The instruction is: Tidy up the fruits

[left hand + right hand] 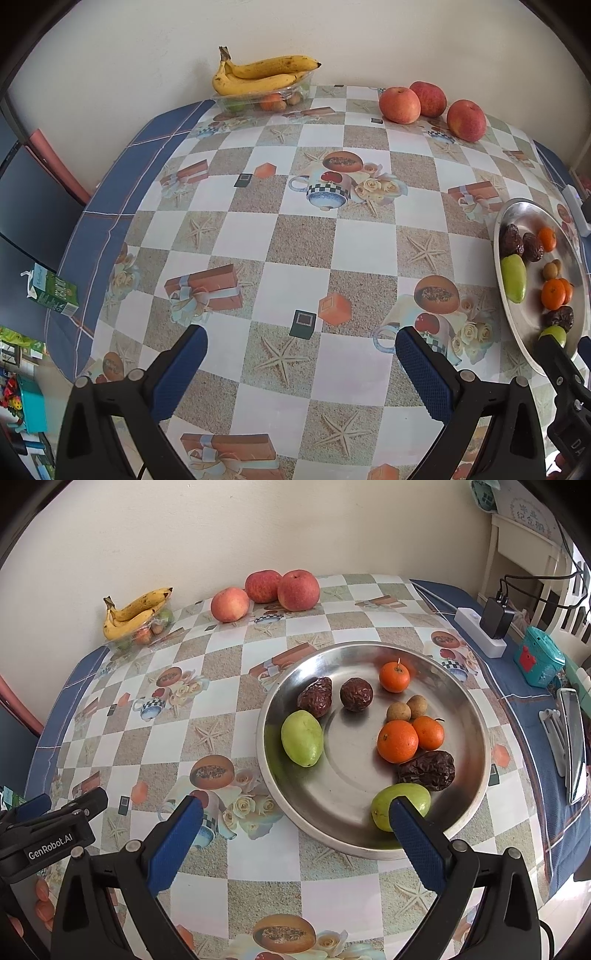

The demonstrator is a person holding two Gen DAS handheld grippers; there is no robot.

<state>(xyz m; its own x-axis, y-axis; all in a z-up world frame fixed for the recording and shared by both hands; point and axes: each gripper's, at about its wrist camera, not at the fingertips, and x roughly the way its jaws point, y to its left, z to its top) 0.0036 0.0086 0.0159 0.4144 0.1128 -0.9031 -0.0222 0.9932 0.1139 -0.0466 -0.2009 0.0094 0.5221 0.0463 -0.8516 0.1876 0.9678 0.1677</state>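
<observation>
Clear plastic forms the shallow punnet [147,633] at the far left corner of the table [306,243], with a bunch of bananas [260,74] lying across its top and a few small fruits dimly visible inside. Nearer the camera on that side, the left gripper [301,363] hangs above bare checked oilcloth, its blue-padded fingers spread wide with nothing between them. Further right along the back edge, by the wall, three red apples [266,592] sit in a loose row, two of them touching and the third a little apart. Right of centre lies the round steel tray [469,716], holding two green fruits [302,738], three wrinkled dark dates [356,694], three small oranges [398,740] and a pair of tan longans [406,708]. The right gripper [295,821] hovers at the tray's near rim with its jaws wide apart and empty; its right fingertip overlaps the nearer green fruit in view, though contact cannot be judged. At the far right, on the blue border of the cloth, rest a white power strip [476,626] with a black charger plugged in and a teal box [539,657].
</observation>
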